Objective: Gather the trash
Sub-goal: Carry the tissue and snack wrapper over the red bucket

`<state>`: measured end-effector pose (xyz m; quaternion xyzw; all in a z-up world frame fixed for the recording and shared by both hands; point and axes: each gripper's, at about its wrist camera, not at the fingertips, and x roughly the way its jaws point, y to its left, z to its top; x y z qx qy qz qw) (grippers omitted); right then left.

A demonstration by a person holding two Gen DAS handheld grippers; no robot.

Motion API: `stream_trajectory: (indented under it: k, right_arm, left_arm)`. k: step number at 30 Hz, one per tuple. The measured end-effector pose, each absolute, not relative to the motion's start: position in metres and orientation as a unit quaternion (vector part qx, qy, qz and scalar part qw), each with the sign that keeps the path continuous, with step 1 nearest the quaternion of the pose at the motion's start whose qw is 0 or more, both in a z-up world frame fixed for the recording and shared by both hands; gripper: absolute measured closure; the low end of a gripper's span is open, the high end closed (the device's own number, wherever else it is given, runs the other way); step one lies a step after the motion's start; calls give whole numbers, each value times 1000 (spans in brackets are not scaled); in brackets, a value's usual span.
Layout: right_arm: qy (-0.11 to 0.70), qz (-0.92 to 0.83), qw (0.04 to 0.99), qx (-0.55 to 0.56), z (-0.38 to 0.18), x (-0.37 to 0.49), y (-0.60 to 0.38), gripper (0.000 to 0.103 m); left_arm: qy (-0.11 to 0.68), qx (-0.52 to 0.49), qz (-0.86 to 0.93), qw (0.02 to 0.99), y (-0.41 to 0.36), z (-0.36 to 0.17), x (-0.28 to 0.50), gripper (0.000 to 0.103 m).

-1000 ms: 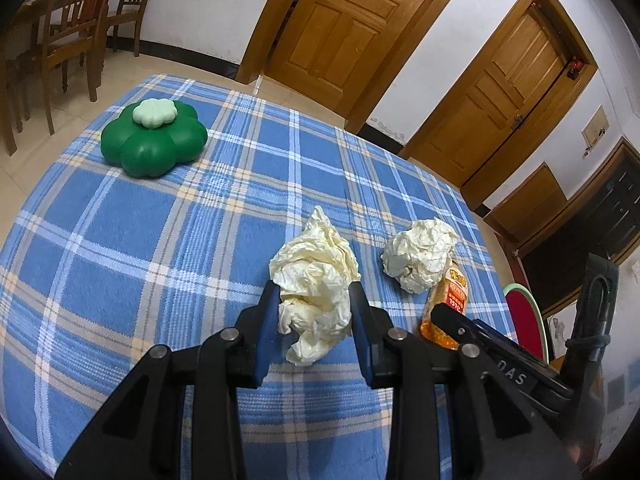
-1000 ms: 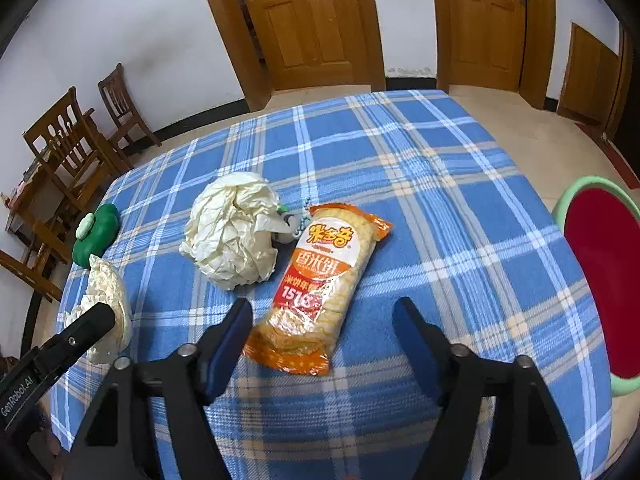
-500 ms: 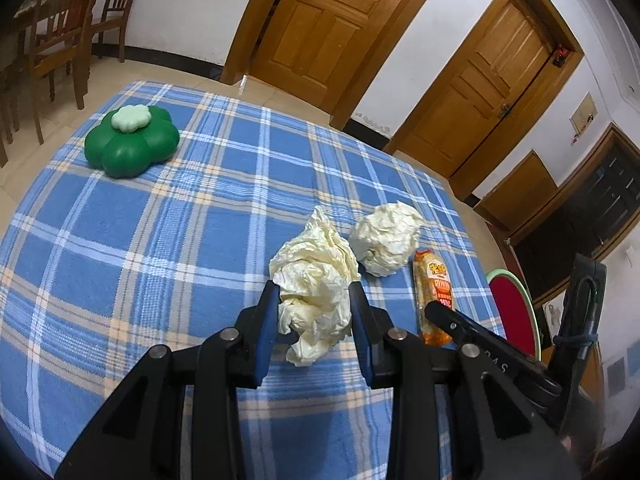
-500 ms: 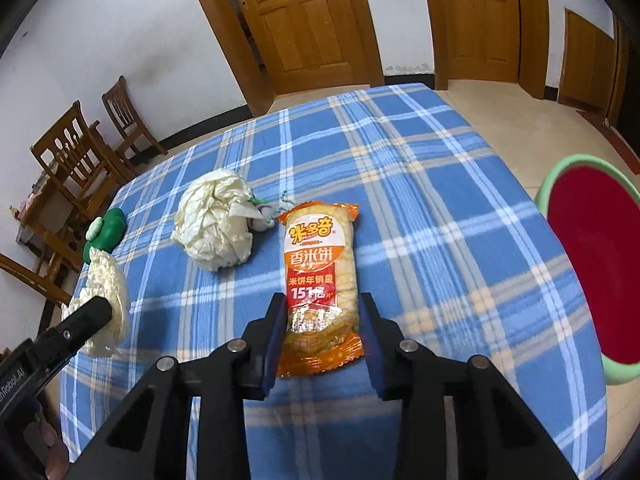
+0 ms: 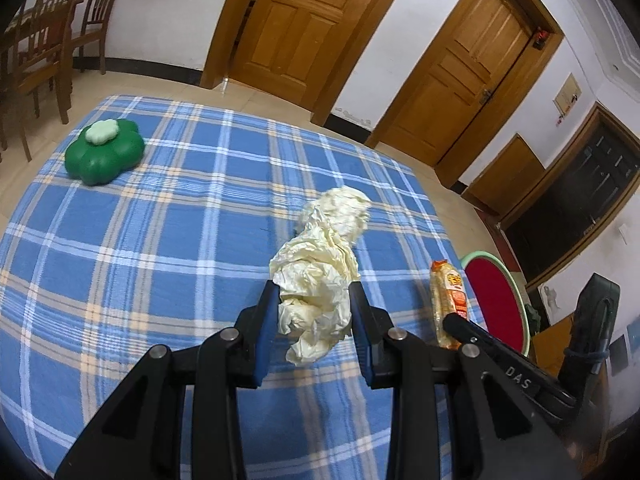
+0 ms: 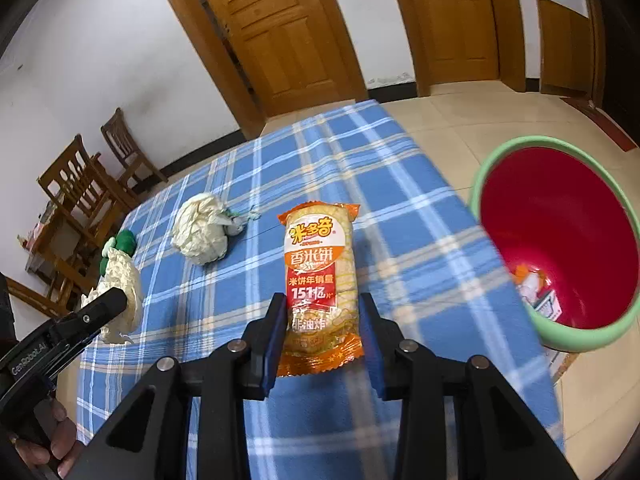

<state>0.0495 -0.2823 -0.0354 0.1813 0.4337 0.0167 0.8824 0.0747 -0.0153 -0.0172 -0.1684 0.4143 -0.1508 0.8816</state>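
Rice cracker packet point(image 6: 320, 276): right gripper point(image 6: 322, 330) clamps its lower end; slick wrapper may slip short of the bin point(image 6: 496, 160).
Crumpled paper point(image 5: 316, 296): left gripper point(image 5: 314, 320) pinches it, seemingly loosely; could drop.

Likely a home dining room: checked tablecloth point(image 5: 160, 240), wooden chairs point(image 5: 44, 52), doors point(image 5: 304, 24).

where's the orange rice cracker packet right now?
In the right wrist view the orange rice cracker packet is clamped between the right tongs, above the blue plaid tablecloth, with the red green-rimmed bin to its right.
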Motion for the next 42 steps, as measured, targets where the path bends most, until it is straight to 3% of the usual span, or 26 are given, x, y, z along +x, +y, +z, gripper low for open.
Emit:
stream_trajectory:
  k: [13,42]
  right_arm:
    - [399,-32,887,230,-24,17,-347,65]
    - [363,-143,856,340,-54,-20,-468,62]
  left_arm:
    - [424,-136,-202,872,-68,-3,68,69]
    - [446,-35,-285,848,-198,10,79,69]
